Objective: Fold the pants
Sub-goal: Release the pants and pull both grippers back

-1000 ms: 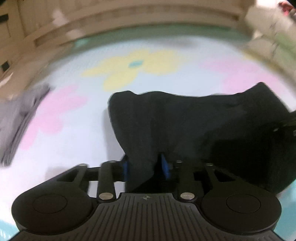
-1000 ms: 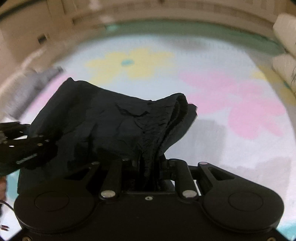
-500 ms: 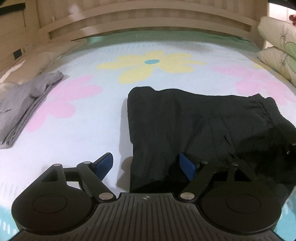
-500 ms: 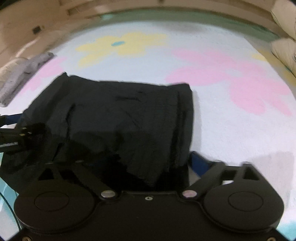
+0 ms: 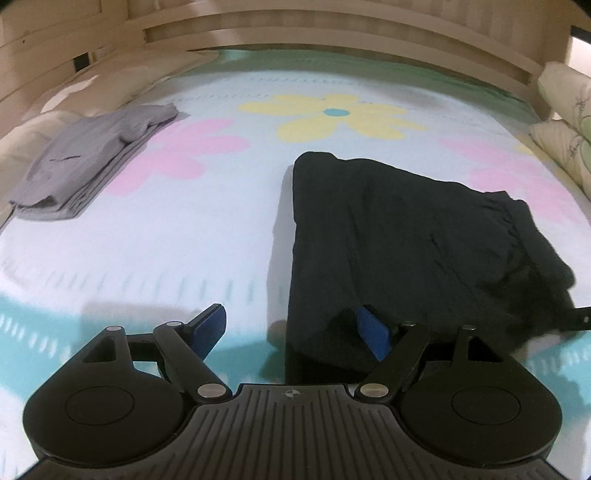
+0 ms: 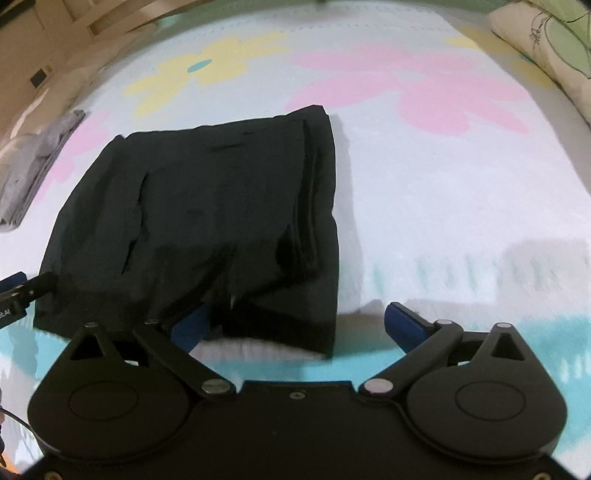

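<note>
- The bed (image 5: 221, 236), the largest thing in view, is spread with a pale cover printed with yellow and pink flowers and edged in teal on the near side; a light wooden frame (image 5: 332, 33) runs along its far side.
- The black pants (image 5: 406, 236) lie folded into a squarish bundle flat on the bed cover, near its teal edge, in front of the yellow flower; in the right wrist view the gathered waistband side (image 6: 317, 177) forms the bundle's right edge.
- Pillows (image 5: 565, 122) with a green leaf print are stacked at the right side of the bed.
- A folded grey garment (image 5: 85, 166) lies on the bed well apart from the pants, far to the left.
- The left gripper (image 5: 291, 330) sits at the near left corner of the pants. Its jaws have just been opening and now stand released: one blue pad over bare cover, the other over the dark cloth, neither pressing it.
- The right gripper (image 6: 295, 321) sits at the near right corner of the pants. Its jaws have just been opening and stand spread wide, released, with the corner of the bundle between the pads but not pinched.
</note>
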Available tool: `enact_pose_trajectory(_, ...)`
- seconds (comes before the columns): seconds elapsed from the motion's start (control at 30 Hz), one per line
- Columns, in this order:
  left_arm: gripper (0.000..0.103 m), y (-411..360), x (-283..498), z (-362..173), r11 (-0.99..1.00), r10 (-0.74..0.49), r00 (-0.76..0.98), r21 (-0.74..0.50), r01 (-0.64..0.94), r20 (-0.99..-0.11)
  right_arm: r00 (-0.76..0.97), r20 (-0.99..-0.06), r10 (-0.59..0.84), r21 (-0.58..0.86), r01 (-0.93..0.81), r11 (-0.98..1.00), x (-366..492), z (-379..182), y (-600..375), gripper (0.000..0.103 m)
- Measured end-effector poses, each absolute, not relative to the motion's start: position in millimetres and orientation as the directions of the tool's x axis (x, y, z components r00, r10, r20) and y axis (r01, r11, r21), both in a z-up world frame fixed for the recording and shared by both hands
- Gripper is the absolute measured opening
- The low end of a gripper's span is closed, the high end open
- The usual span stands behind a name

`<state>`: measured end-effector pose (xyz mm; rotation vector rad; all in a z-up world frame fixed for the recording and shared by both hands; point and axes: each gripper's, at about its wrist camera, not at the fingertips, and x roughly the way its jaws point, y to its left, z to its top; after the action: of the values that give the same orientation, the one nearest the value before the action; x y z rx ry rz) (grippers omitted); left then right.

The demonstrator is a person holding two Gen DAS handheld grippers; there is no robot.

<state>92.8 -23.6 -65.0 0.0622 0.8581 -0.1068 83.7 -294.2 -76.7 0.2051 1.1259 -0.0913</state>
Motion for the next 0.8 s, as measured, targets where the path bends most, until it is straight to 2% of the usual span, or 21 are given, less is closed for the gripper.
enact_pose_trajectory(0.23,0.077,-31,53,-32,0.991,-0.033,0.691,0.067,0.117,-0.722,0.471,-0.882,-0.003,0.084,0.164,0.983,47,-41,-278,0.101)
enact_pose_trajectory(0.4,0.078,-36,20,-7,0.988,-0.024,0.740,0.098,0.121,-0.672,0.560,-0.828,-0.018,0.082,0.153,0.985,18,-8,-265,0.102)
enact_pose_trajectory(0.63,0.078,-34,-9,6,0.992,-0.019,0.781,0.085,0.092,-0.625,0.653,-0.757,-0.010,0.107,0.140,0.984,-16,18,-251,0.102)
enact_pose_trajectory(0.8,0.078,-32,-9,5,0.996,-0.024,0.772,0.055,0.076,-0.635,0.679,-0.733,-0.050,0.072,0.150,0.986,-27,19,-246,0.102)
